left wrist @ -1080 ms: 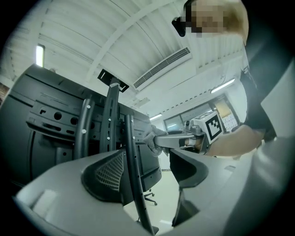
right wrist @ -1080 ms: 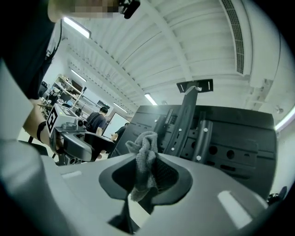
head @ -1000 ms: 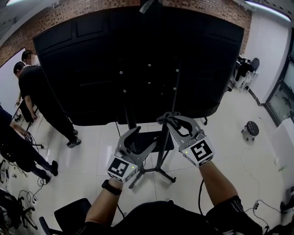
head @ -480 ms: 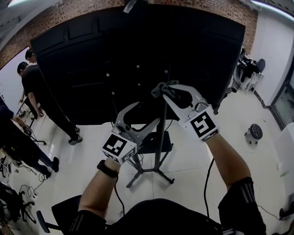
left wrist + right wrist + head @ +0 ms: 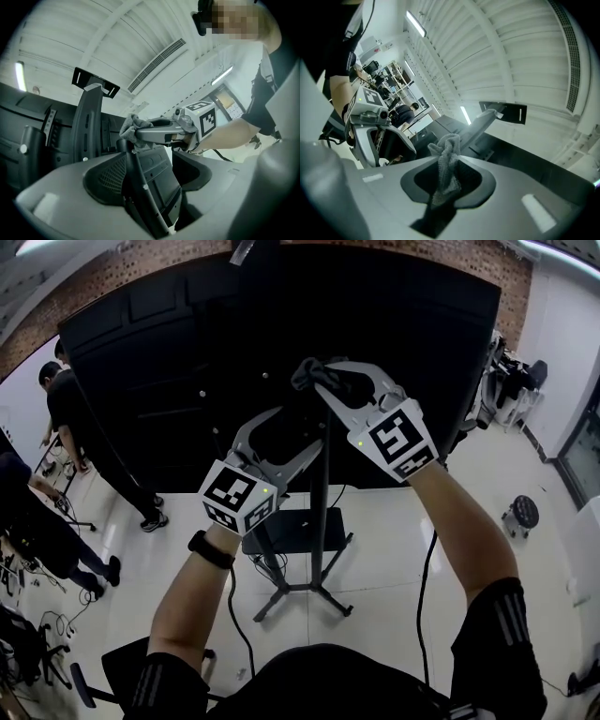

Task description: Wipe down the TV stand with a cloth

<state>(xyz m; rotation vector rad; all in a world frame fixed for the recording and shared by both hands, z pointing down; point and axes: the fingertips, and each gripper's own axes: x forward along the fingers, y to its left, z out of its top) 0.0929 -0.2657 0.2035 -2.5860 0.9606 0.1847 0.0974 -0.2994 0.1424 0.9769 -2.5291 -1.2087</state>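
The black TV stand has a thin upright pole [image 5: 322, 521], a small shelf [image 5: 323, 531] and a splayed foot [image 5: 330, 596]; it carries the big black TV back [image 5: 169, 352]. My right gripper [image 5: 317, 382] is shut on a bunched grey cloth [image 5: 314, 376], pressed at the pole's top against the TV back. In the right gripper view the cloth [image 5: 446, 164] hangs from the jaws. My left gripper [image 5: 302, 430] sits just below, open, with the pole [image 5: 140, 187] passing between its jaws. In the left gripper view the right gripper [image 5: 140, 136] and cloth [image 5: 132, 126] are just above.
Two people [image 5: 70, 418] stand at the left by floor cables [image 5: 37, 634]. A round stool [image 5: 523, 512] is at the right, a dark chair [image 5: 122, 671] at lower left. White tiled floor [image 5: 394, 559] surrounds the stand; a cable [image 5: 422, 587] trails beside the right arm.
Both grippers have risen along the pole, from about shelf height up to the TV back. The cloth stayed in the right gripper; the left followed below it.
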